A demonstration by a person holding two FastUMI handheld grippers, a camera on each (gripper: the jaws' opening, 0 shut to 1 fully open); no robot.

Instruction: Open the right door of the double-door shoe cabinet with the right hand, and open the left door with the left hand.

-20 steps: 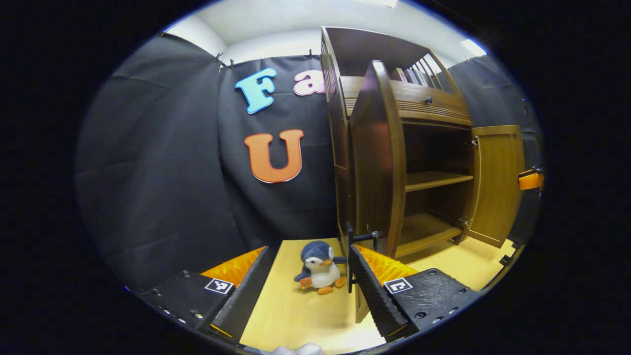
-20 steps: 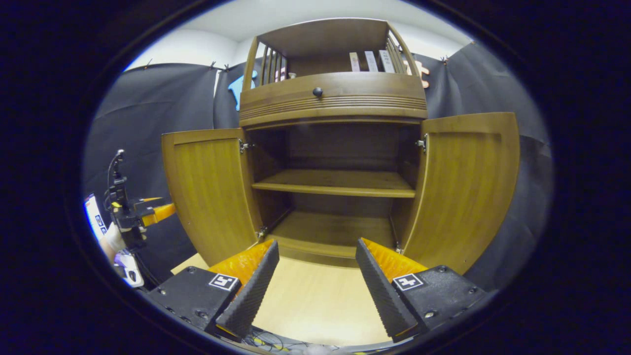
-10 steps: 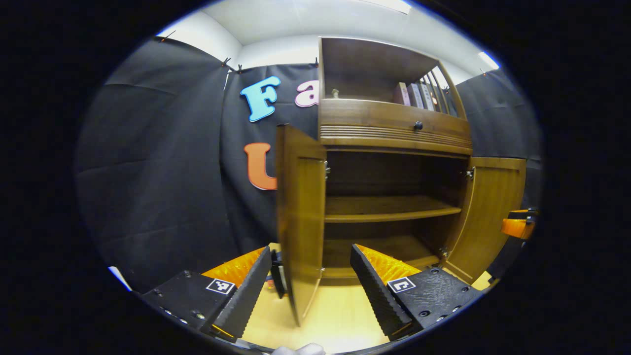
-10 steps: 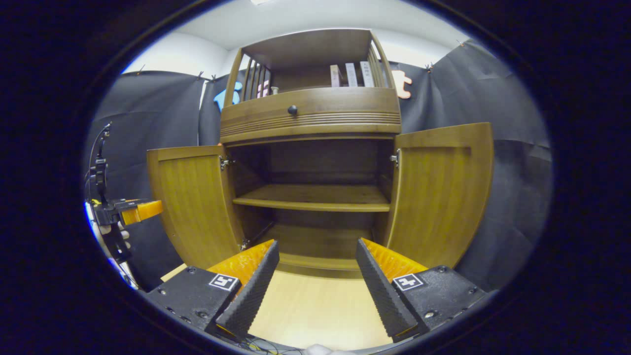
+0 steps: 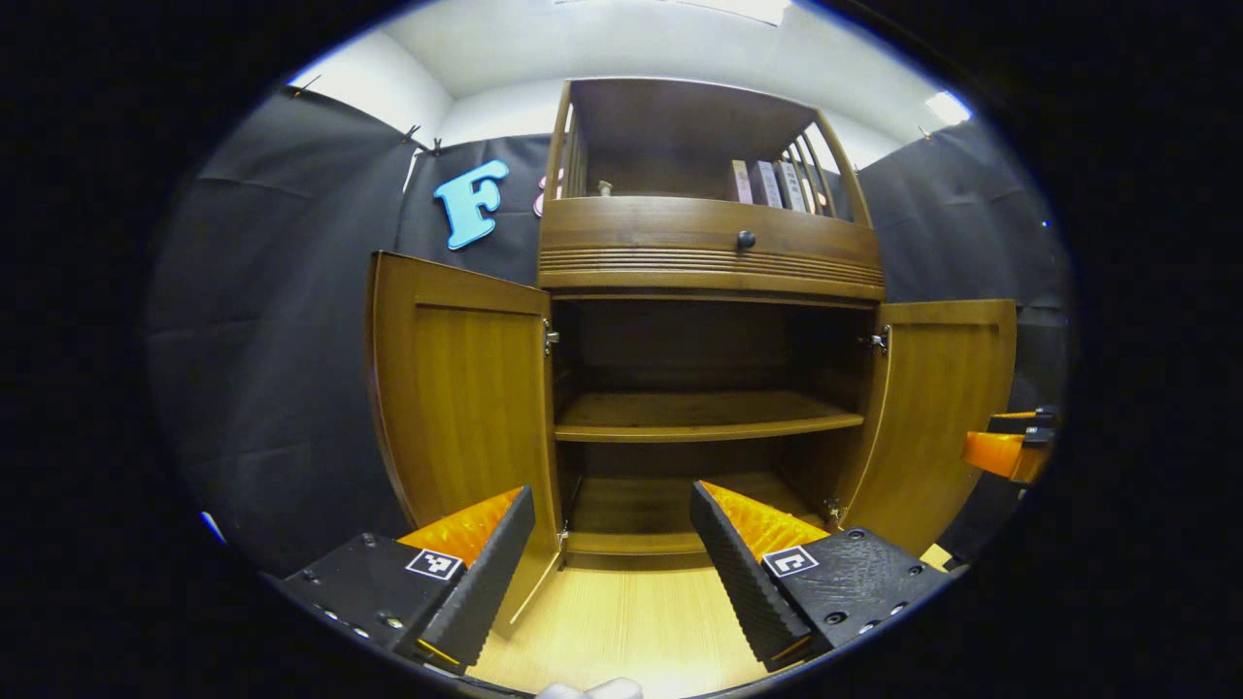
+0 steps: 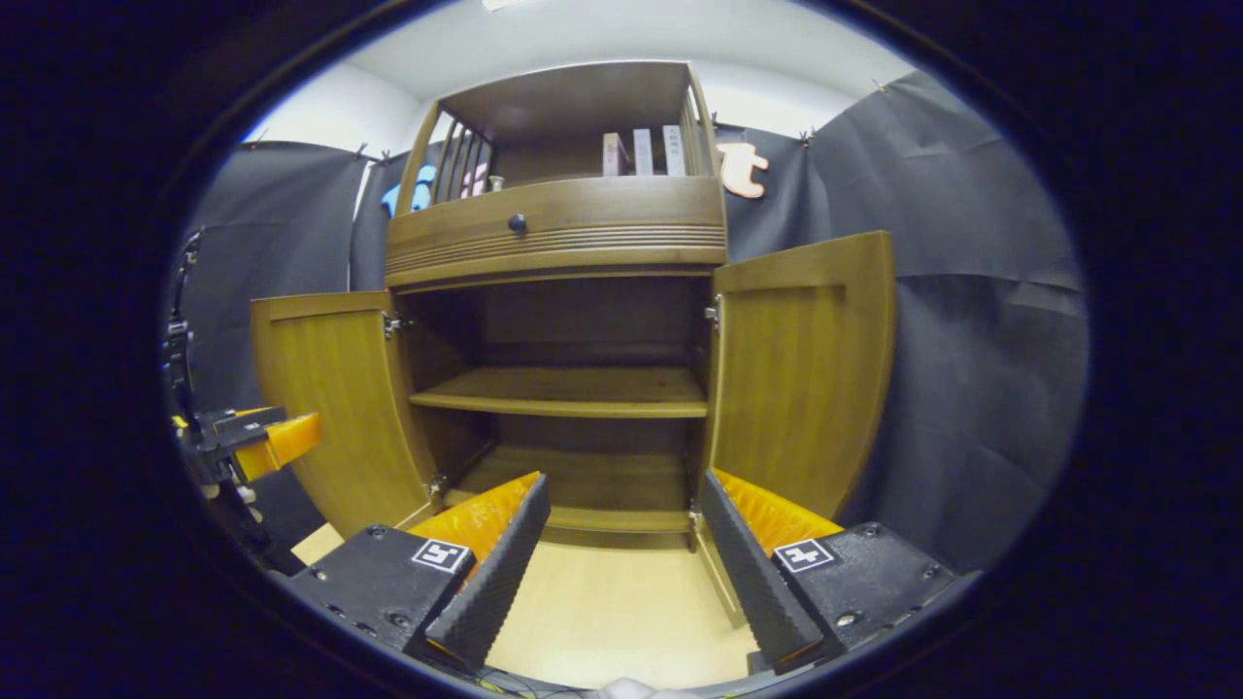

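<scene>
Holding nothing, the left gripper (image 5: 612, 568) and the right gripper (image 6: 621, 573) both have their fingers spread wide above the pale wooden floor (image 5: 631, 631). Ahead stands the brown wooden double-door shoe cabinet (image 5: 709, 252), its left door (image 5: 466, 388) and right door (image 5: 937, 408) both swung open, showing bare shelves (image 5: 704, 417).

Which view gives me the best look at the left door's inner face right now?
The left gripper view: the left door stands swung wide, its inner panel large and facing the camera. The right gripper view shows the same door farther off, with the left hand-held gripper overlapping its outer edge.
</scene>
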